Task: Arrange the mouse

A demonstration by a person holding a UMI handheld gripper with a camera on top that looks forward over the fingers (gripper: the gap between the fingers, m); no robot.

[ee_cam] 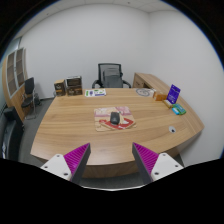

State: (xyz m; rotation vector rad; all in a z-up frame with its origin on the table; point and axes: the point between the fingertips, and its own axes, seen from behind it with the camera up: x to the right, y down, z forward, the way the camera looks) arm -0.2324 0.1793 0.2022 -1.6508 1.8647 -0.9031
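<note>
A dark mouse lies on a reddish mouse mat near the middle of a large wooden table. My gripper hovers over the table's near edge, well short of the mouse. Its two fingers, each with a magenta pad, stand wide apart with nothing between them. The mouse and mat are far beyond the fingertips.
A black office chair stands behind the table. Papers lie at the far side, a purple box and a small teal item at the right. Shelves and another chair stand at the left wall.
</note>
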